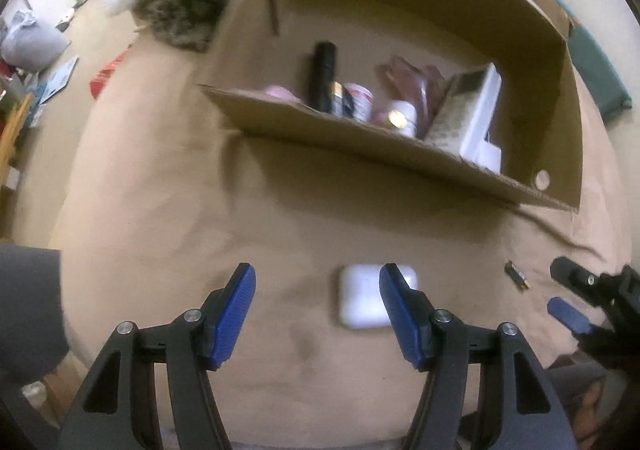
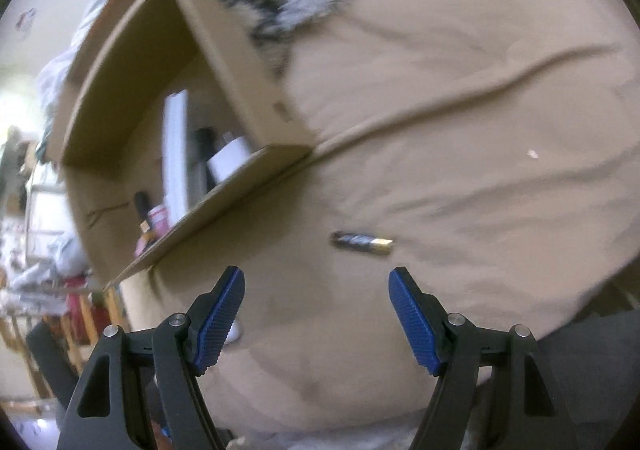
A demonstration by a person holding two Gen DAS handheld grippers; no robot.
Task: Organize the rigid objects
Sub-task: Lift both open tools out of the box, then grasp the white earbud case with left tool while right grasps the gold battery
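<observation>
Progress looked well advanced: the cardboard box already held a black tube, small bottles, a pink packet and a white carton. Two things remained loose on the tan cloth, a white rounded case near the box's front wall and a battery to its right. The left gripper pointed steeply down with its jaws wide and empty, the case lying beneath, off-centre towards its right finger and not yet gripped. The right gripper, also tilted downward with nothing between its wide jaws, hung just short of the battery.
</observation>
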